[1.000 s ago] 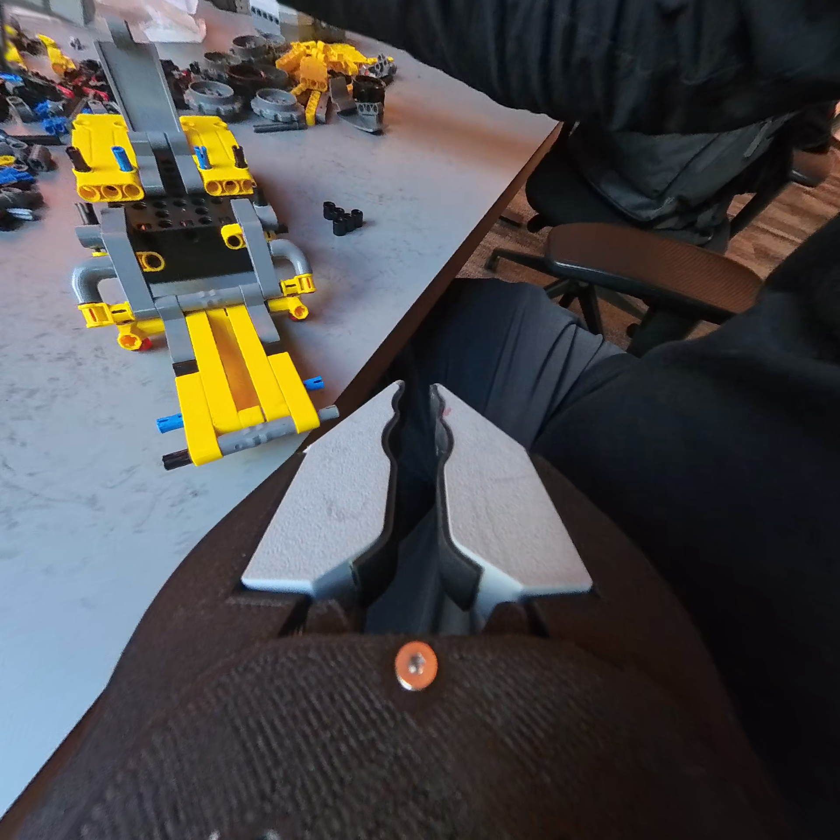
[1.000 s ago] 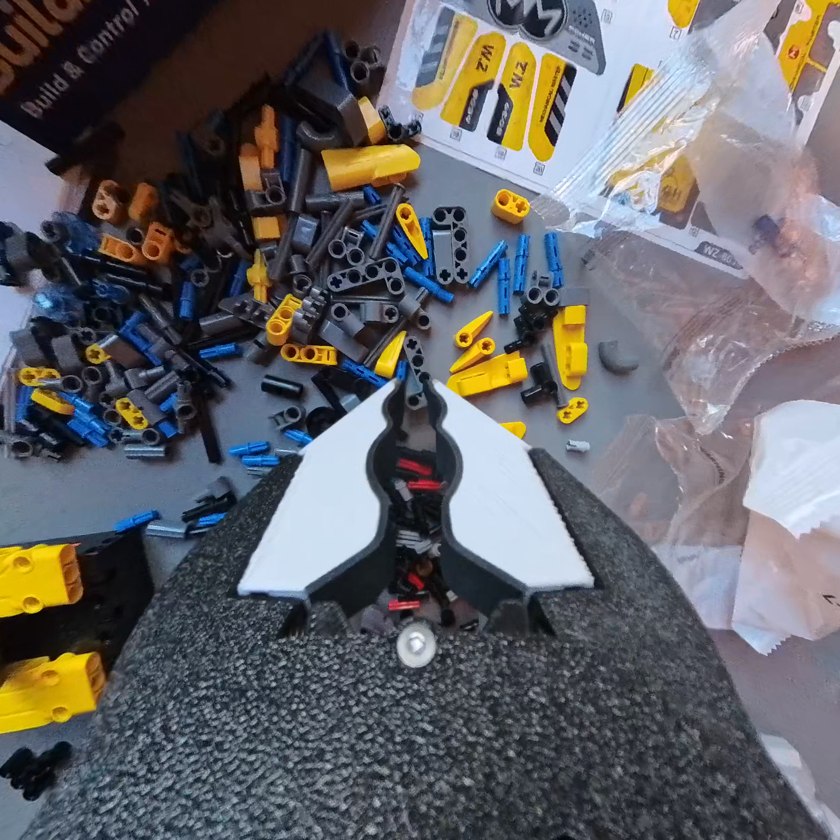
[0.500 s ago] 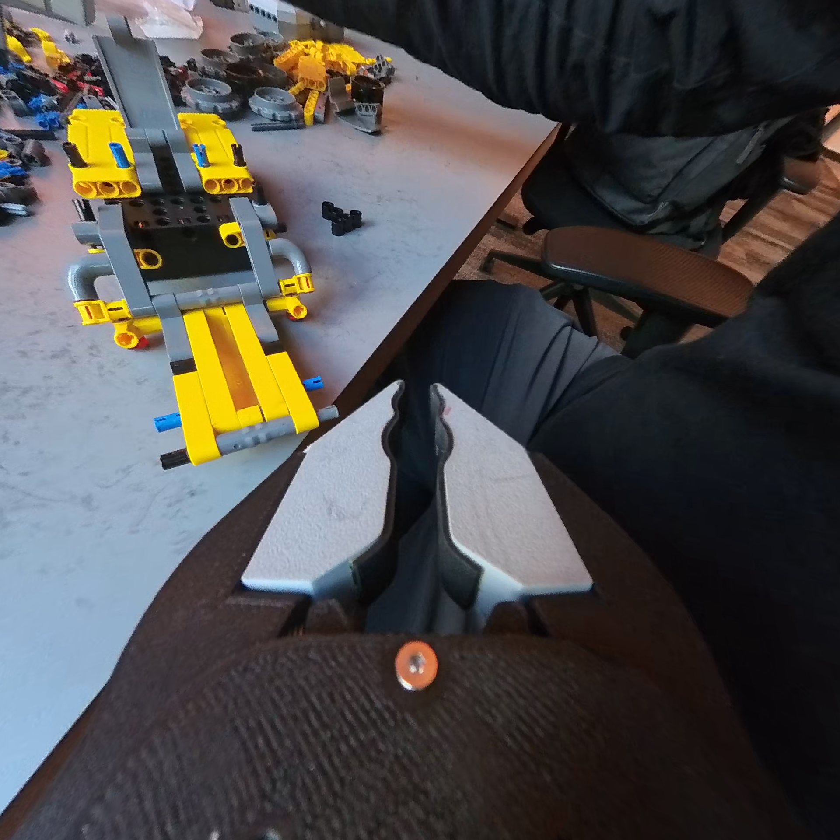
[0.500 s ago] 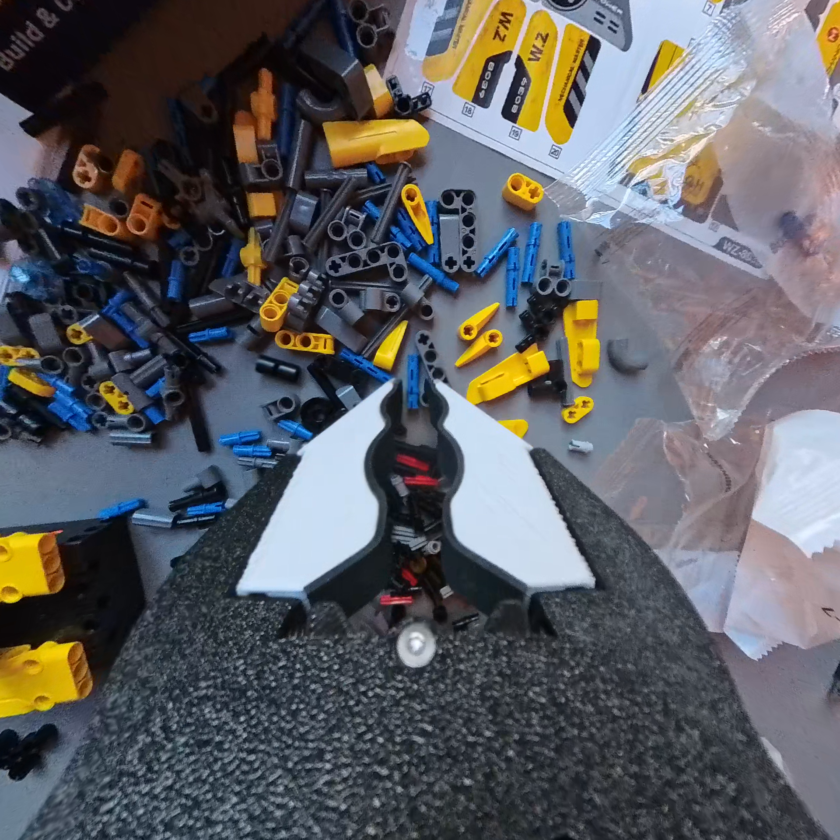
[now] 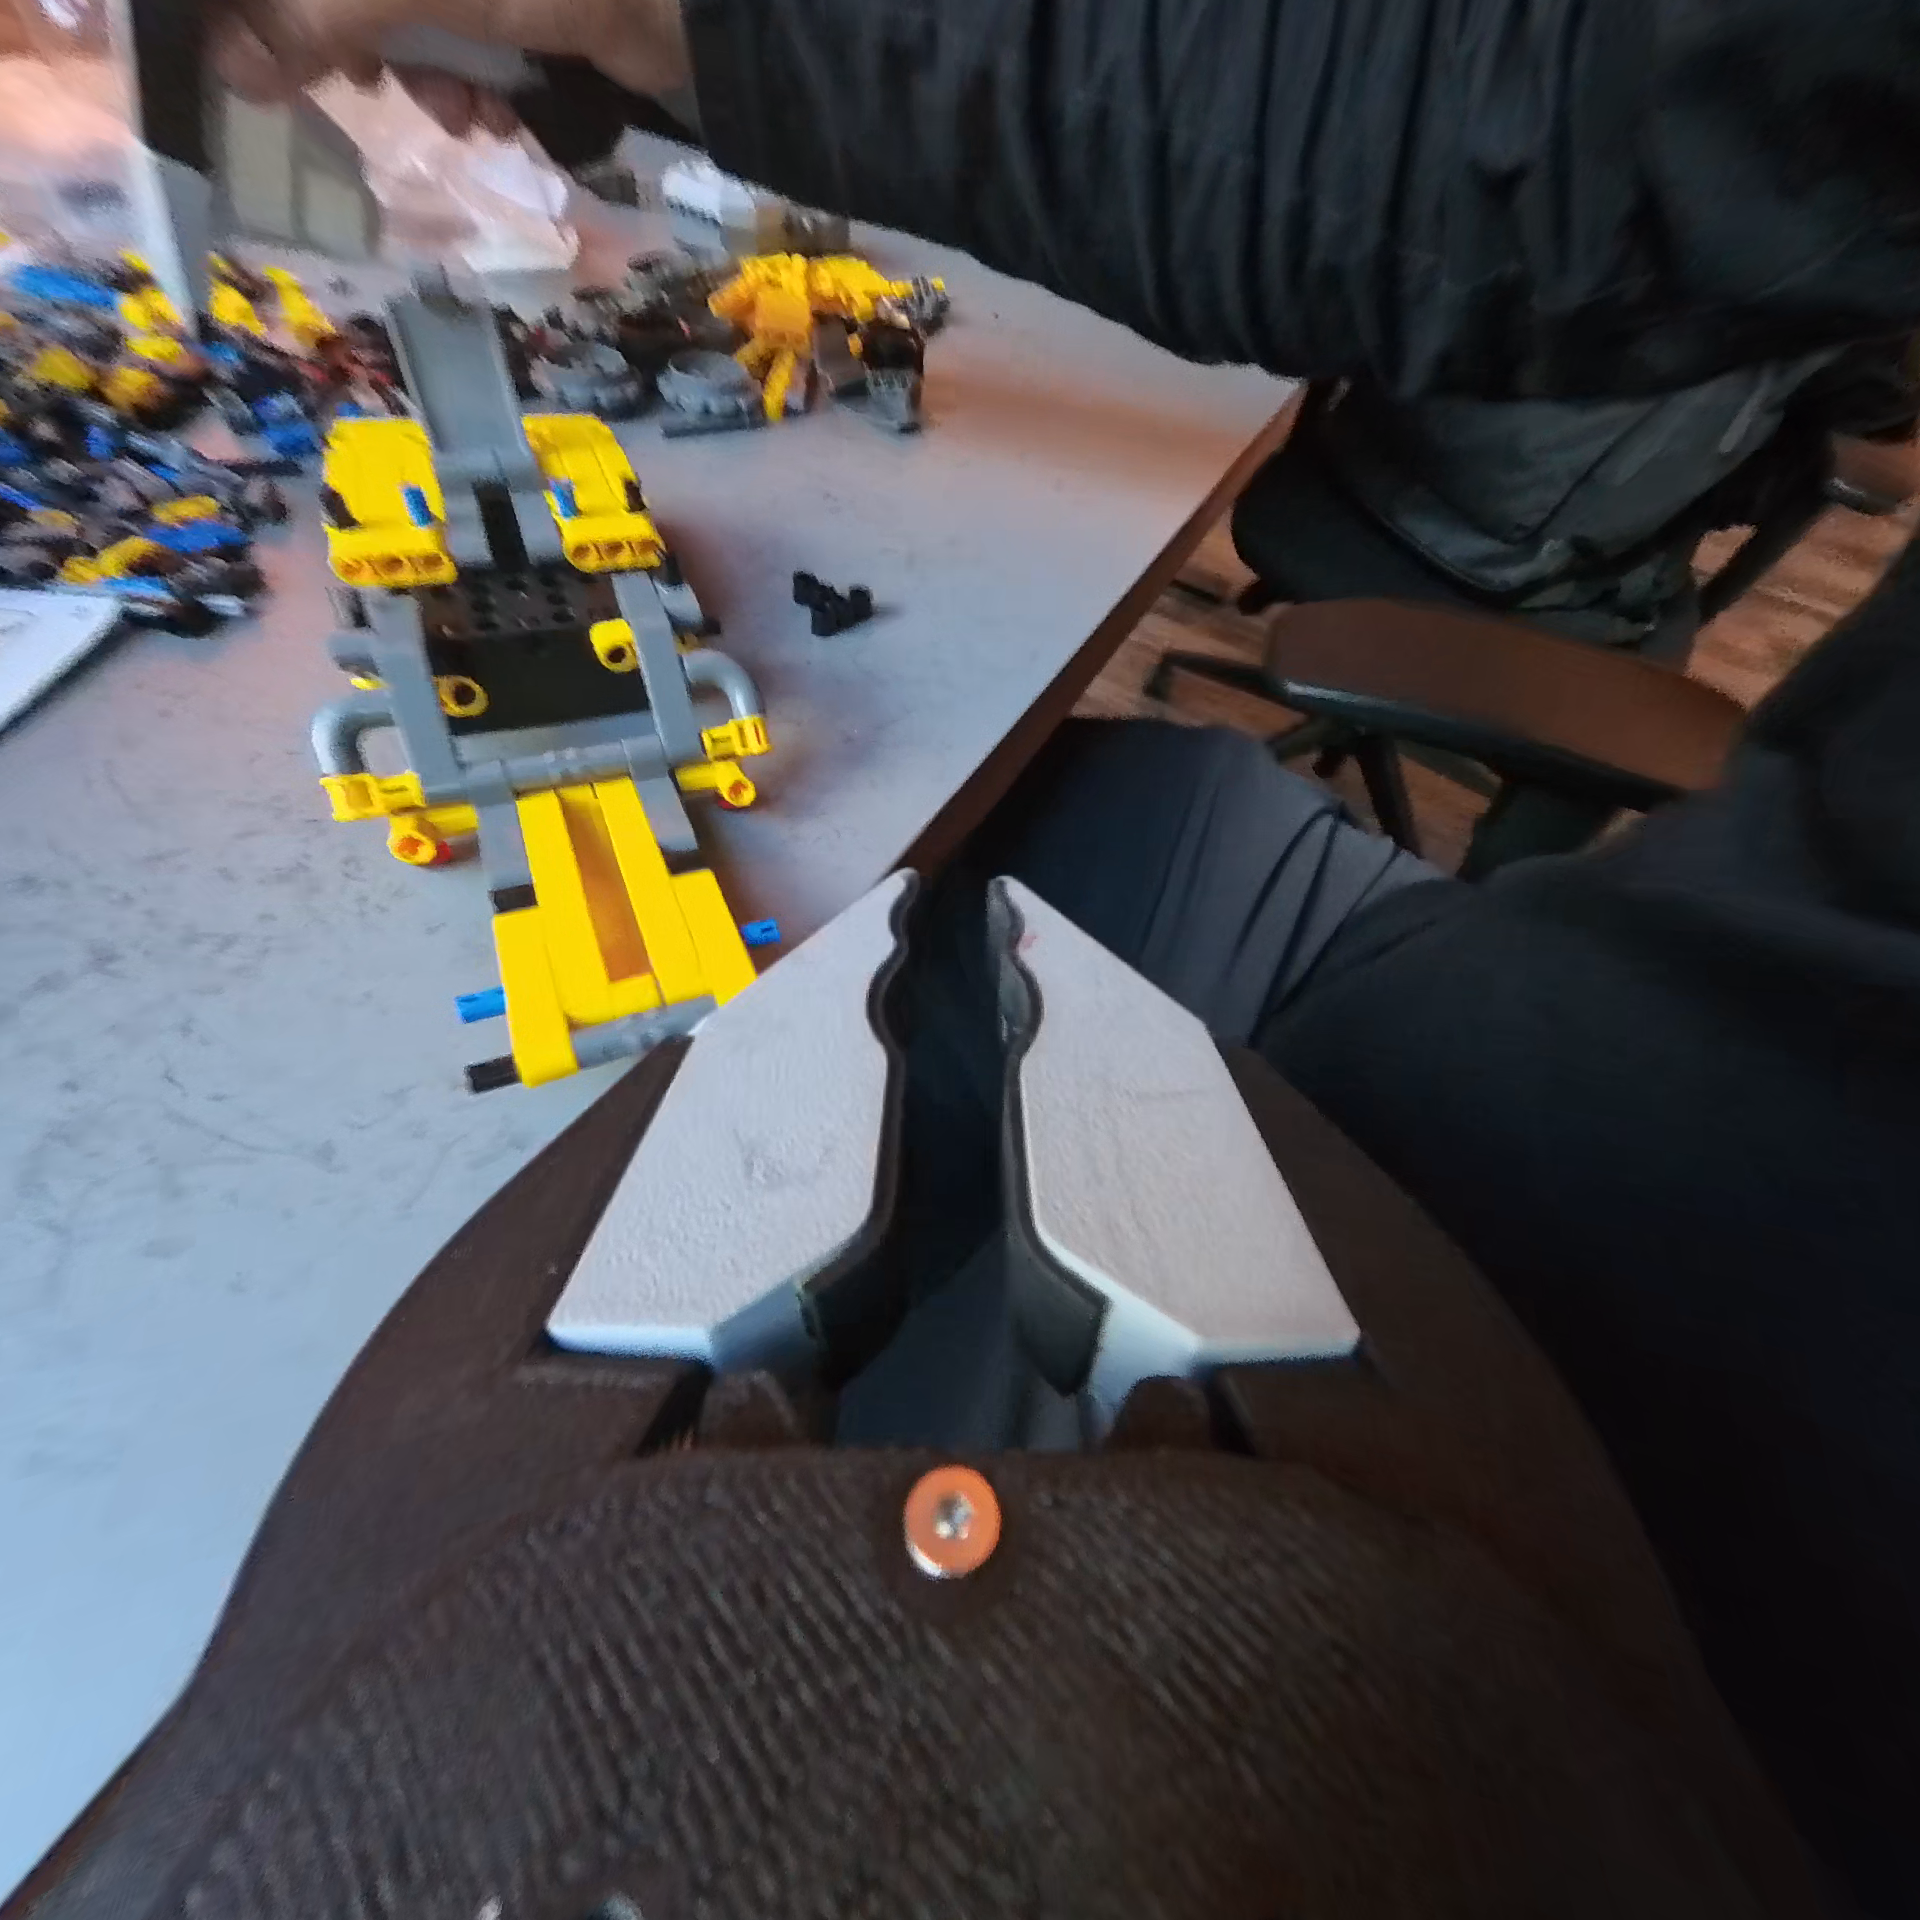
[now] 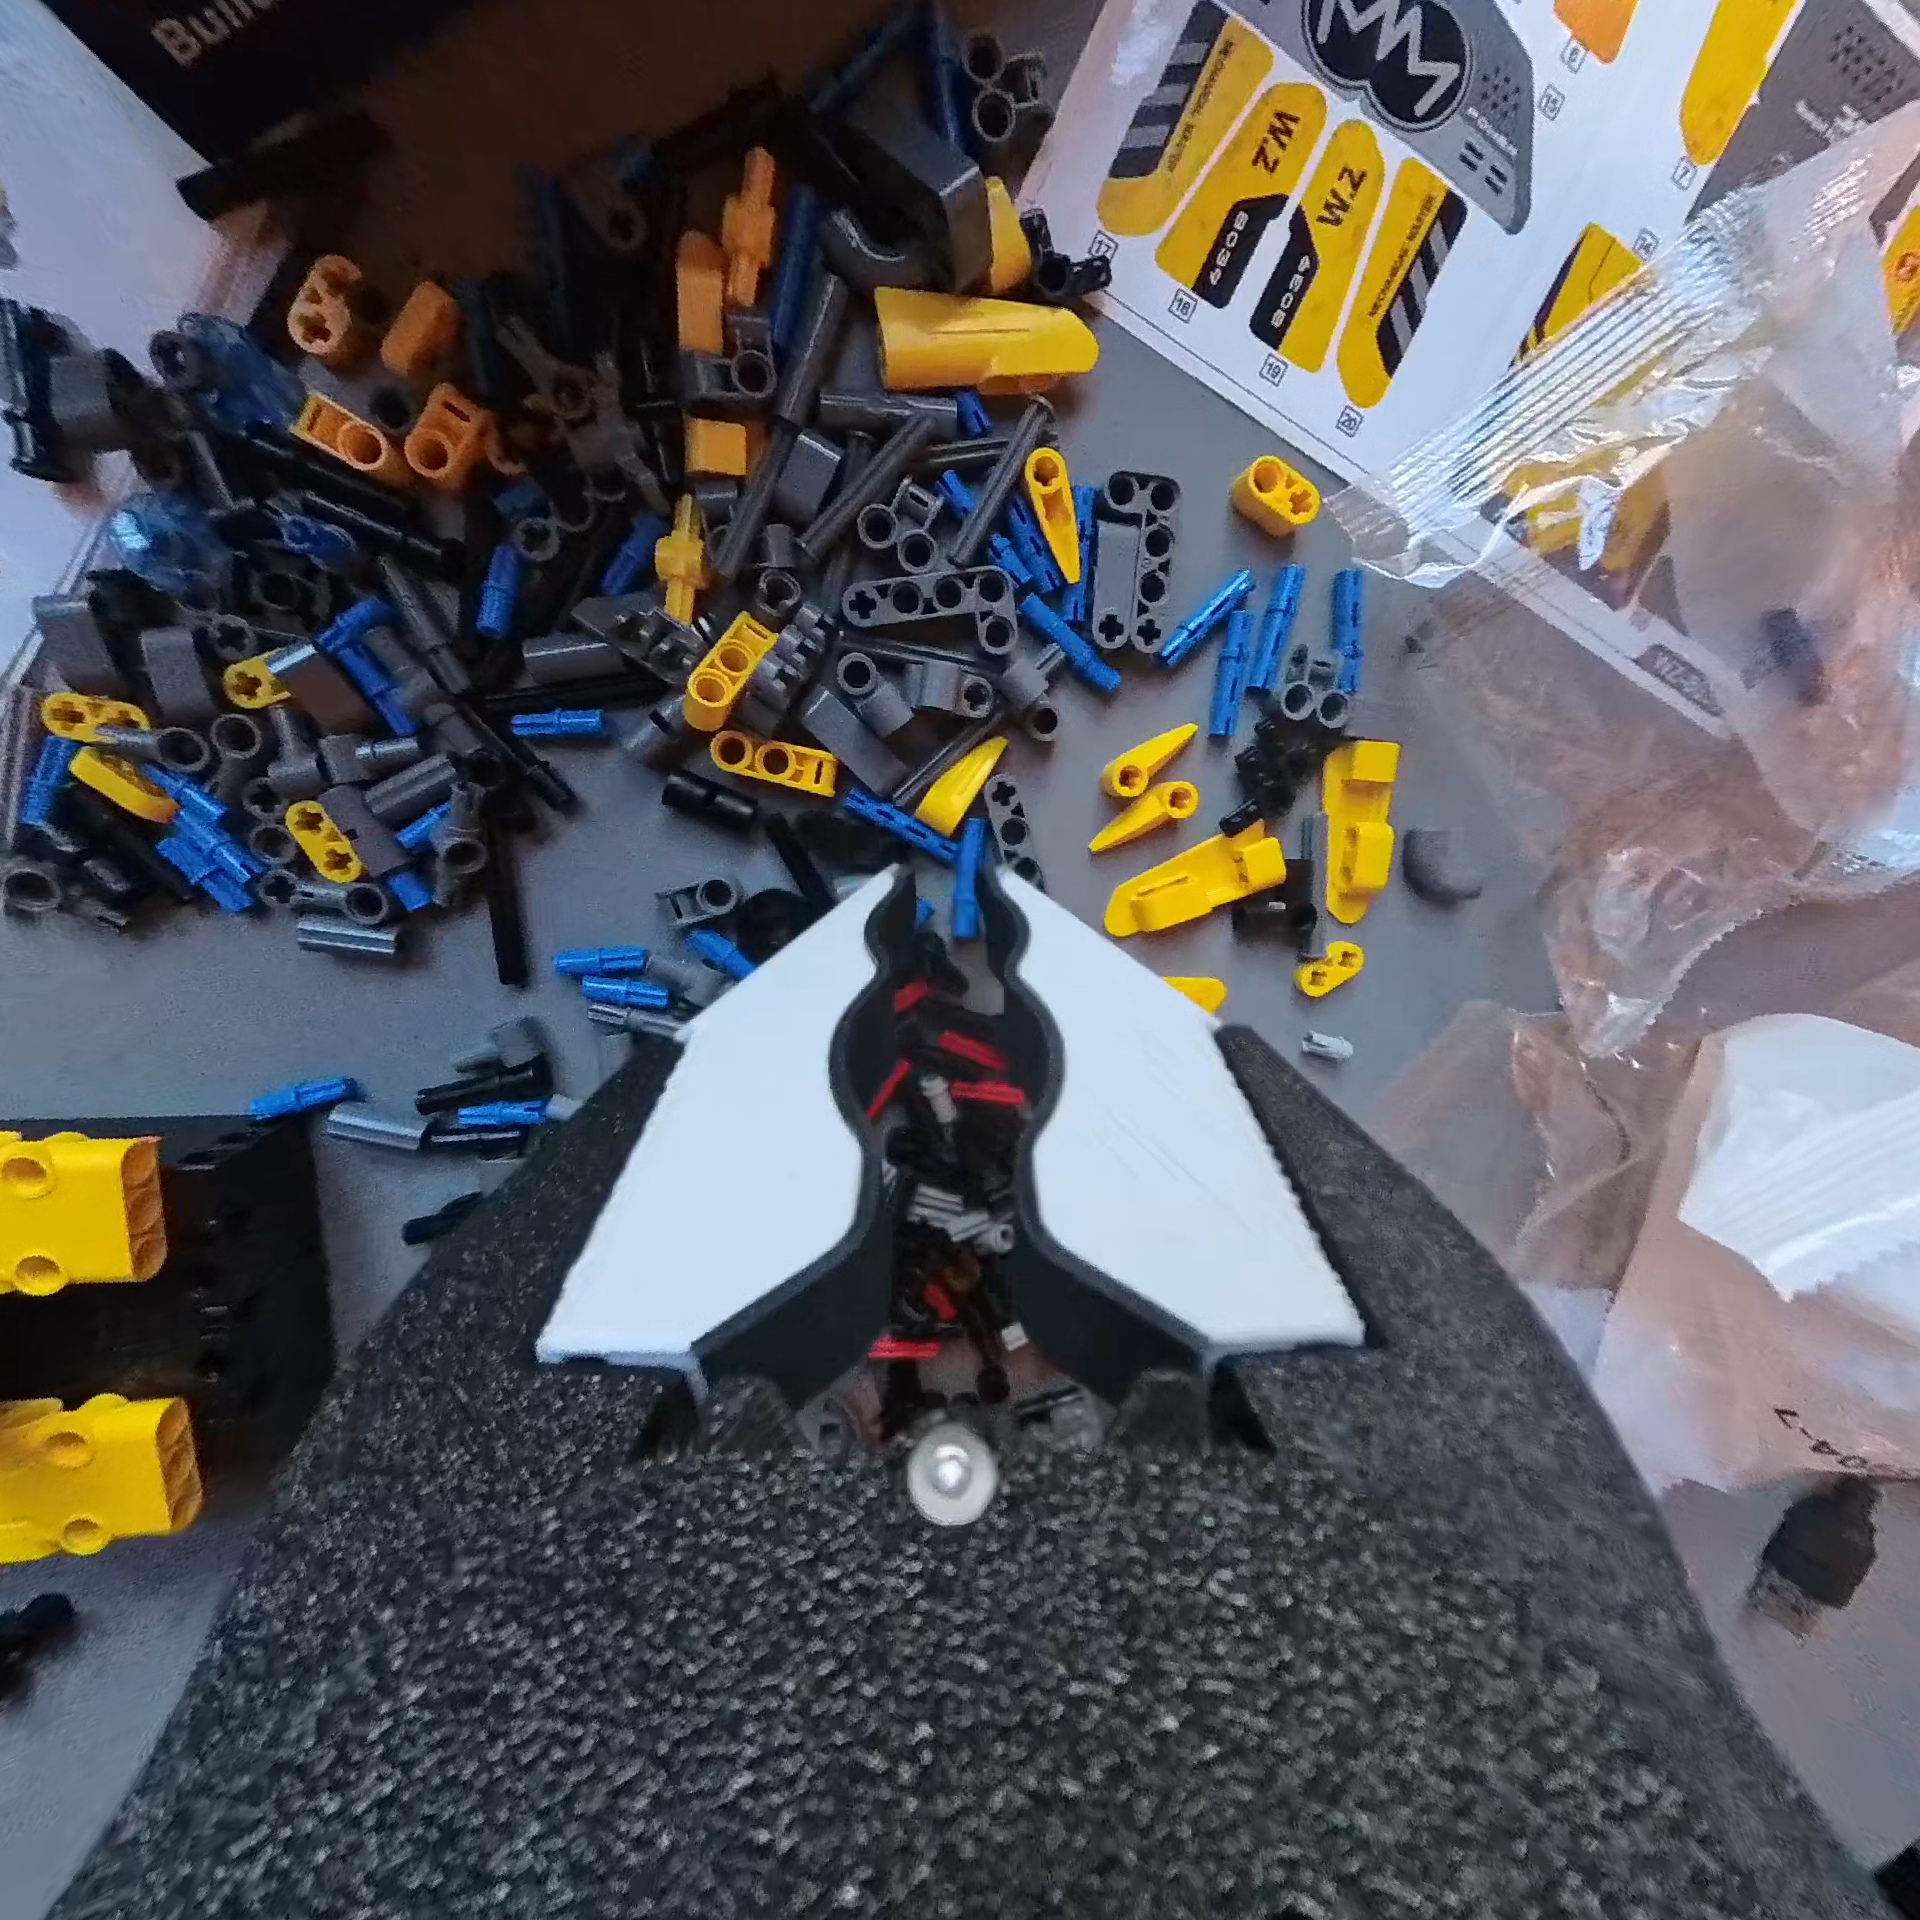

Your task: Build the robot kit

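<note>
Left gripper (image 5: 951,894) is off the grey table (image 5: 187,1143) edge, above a person's dark trouser leg (image 5: 1195,862); fingers slightly apart, holding nothing. Half-built yellow/grey brick vehicle (image 5: 540,717) lies on table to its left.

Right gripper (image 6: 951,883) hangs over a pile of loose bricks (image 6: 623,623); a blue pin (image 6: 968,878) sits betw. the tips, fingers nearly closed on it. Sticker sheet (image 6: 1351,156) and clear plastic bags (image 6: 1683,727) on the right side.

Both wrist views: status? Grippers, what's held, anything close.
Left gripper empty, narrowly open, over a lap beside the table. Right gripper pinching blue pin above loose parts pile. Plastic bags close on its right.
</note>
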`<state>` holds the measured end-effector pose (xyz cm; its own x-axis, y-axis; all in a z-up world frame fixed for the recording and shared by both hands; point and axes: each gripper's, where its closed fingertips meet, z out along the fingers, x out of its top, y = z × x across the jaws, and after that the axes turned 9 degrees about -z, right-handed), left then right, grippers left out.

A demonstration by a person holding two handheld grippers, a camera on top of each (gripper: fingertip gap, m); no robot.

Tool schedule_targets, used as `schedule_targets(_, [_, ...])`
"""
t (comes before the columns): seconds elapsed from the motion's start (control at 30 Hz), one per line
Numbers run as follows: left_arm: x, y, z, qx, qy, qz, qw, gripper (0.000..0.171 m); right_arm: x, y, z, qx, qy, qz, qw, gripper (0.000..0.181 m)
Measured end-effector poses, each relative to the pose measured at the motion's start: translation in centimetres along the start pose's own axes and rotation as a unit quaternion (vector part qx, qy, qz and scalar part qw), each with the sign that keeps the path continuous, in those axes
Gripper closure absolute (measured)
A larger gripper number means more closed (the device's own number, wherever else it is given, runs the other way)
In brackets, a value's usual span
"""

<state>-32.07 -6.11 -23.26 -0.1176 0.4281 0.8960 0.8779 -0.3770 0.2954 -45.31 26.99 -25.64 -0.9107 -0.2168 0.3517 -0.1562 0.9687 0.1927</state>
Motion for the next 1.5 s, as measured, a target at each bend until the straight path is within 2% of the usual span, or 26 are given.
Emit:
schedule_targets(0.1, [2.2, -0.7, -1.3, 0.03, 0.058, 0.001, 0.998, 0.156, 0.5, -0.1, -0.6, 0.003, 0.018, 0.002, 1.0, 0.169])
schedule_targets(0.23, [4.3, -4.0, -3.5, 0.121, 0.119, -0.016, 0.985, 0.15, -0.5, 0.1, 0.3, -0.004, -0.018, 0.002, 1.0, 0.17])
schedule_targets(0.37, [4.0, -7.4, -4.9, 0.191, 0.121, -0.059, 0.972, 0.145, -0.7, 0.5, 0.6, -0.015, -0.024, -0.003, 1.0, 0.171])
schedule_targets(0.47, [3.5, -8.6, -5.1, 0.216, 0.11, -0.073, 0.967, 0.129, -0.6, 0.5, 0.7, -0.013, -0.021, -0.01, 1.0, 0.171])
schedule_targets(0.67, [1.1, -8.6, -3.3, 0.202, 0.043, -0.09, 0.974, 0.12, -1.2, -0.1, 0.3, -0.006, -0.039, -0.046, 0.998, 0.173])
schedule_targets(0.87, [0.7, -7.5, -2.4, 0.172, 0.03, -0.085, 0.981, 0.121, -0.7, -0.1, 0.7, 0.007, -0.018, -0.028, 0.999, 0.17])
schedule_targets(1.17, [0.1, -6.6, -1.6, 0.142, 0.01, -0.079, 0.987, 0.126, -0.9, -0.5, 0.5, 0.0, -0.043, -0.071, 0.997, 0.173])
schedule_targets(1.27, [0.0, -6.6, -1.5, 0.142, 0.009, -0.076, 0.987, 0.127, -0.8, -0.3, 0.2, -0.023, -0.044, -0.089, 0.995, 0.176])
schedule_targets(1.5, [0.0, -6.5, -1.2, 0.16, -0.003, -0.042, 0.986, 0.124, -0.8, -0.2, 0.5, -0.018, -0.045, -0.076, 0.996, 0.17])
